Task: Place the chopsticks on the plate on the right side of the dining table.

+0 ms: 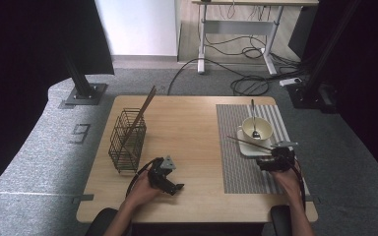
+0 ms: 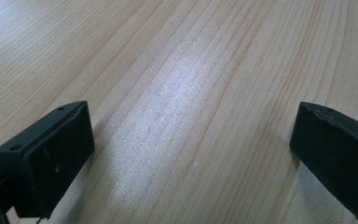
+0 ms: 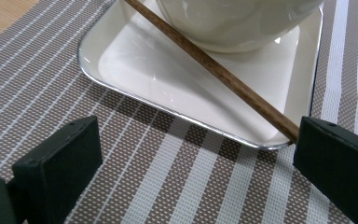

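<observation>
A brown chopstick (image 1: 248, 143) lies slanted across the white square plate (image 1: 243, 149), against the cream bowl (image 1: 246, 126). A spoon (image 1: 253, 118) stands in that bowl. My right gripper (image 1: 270, 158) is open at the plate's near edge. In the right gripper view the chopstick (image 3: 214, 70) runs down to the inner face of the right jaw, while the gripper (image 3: 196, 163) stands over the striped placemat (image 3: 168, 186). Its jaws stand wide apart and hold nothing. My left gripper (image 1: 176, 187) rests open over bare wood (image 2: 191, 93), with nothing between the jaws (image 2: 191, 154).
A wire basket (image 1: 127, 140) stands at the table's left with another chopstick (image 1: 142, 110) leaning out of it. The placemat (image 1: 236, 169) covers the right side of the table. Cables and a desk frame lie on the floor beyond.
</observation>
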`<state>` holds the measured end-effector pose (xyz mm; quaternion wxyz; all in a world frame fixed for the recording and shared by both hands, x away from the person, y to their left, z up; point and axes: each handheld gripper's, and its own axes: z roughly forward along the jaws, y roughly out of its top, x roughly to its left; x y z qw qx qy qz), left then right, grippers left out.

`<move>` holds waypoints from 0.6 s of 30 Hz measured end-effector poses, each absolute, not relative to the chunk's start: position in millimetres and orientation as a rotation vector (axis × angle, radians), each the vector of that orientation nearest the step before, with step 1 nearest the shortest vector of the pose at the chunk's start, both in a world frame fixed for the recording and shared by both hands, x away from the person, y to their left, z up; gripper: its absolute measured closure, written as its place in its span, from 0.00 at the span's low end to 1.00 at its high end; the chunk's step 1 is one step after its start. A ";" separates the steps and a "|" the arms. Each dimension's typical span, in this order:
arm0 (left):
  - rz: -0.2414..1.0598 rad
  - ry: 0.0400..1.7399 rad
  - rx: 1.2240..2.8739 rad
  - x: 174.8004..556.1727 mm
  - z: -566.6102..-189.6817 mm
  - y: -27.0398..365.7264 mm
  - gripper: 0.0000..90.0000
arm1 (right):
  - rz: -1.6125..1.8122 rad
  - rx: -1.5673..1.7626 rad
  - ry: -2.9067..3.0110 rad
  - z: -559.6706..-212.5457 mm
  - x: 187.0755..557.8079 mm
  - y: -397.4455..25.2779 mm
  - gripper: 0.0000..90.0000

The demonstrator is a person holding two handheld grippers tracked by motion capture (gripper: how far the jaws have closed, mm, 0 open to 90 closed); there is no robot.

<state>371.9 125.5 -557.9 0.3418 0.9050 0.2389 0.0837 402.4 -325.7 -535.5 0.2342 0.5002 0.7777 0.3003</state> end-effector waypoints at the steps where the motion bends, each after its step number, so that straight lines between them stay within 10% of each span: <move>1: 0.217 0.620 2.354 372.0 -557.9 125.5 0.00 | 0.824 1.377 2.136 -537.7 402.8 -326.9 0.00; 18: 0.214 0.608 2.360 373.1 -557.7 125.0 0.00 | 0.843 1.383 2.118 -551.1 412.7 -336.7 0.00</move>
